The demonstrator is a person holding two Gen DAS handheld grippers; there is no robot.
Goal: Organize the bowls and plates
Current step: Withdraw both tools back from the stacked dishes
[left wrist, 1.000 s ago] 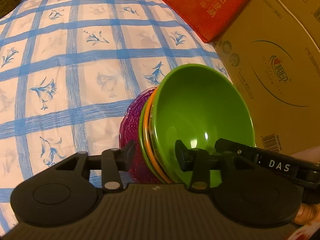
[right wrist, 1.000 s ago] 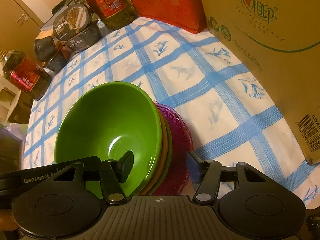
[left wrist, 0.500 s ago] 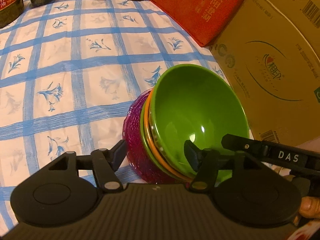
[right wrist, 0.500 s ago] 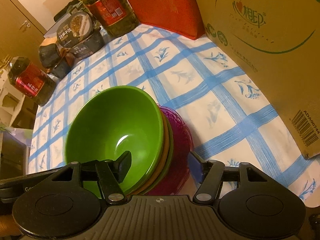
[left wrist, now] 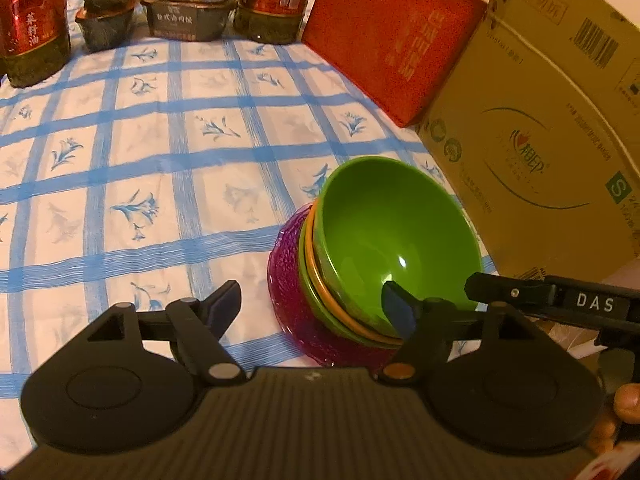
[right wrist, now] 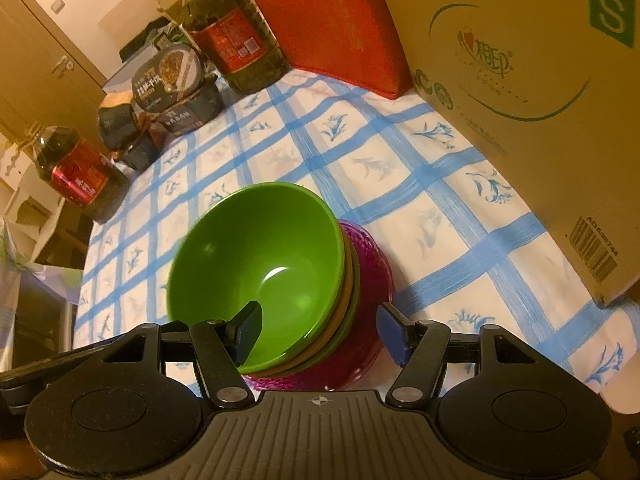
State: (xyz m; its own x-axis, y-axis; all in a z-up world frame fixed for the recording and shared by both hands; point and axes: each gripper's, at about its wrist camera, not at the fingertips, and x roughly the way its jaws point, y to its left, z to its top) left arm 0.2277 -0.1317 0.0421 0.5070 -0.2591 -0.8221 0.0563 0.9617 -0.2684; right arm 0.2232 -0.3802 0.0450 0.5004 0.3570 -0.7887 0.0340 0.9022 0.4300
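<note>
Straddling the stack [left wrist: 344, 292], the left gripper [left wrist: 312, 304] is opening and the right gripper [right wrist: 320, 328] stands open, neither gripping; a clipped rim could tip the bowl [right wrist: 260, 252] off.

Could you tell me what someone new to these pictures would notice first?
The eye lands first on the bright green bowl, nested on an orange rim and another green bowl, all sitting in a purple glass plate on the blue-checked tablecloth. Both grippers frame the stack: the left gripper has its jaws opening, the right gripper is open around it, and neither presses on it. Behind stand a red bag and a large cardboard box.
</note>
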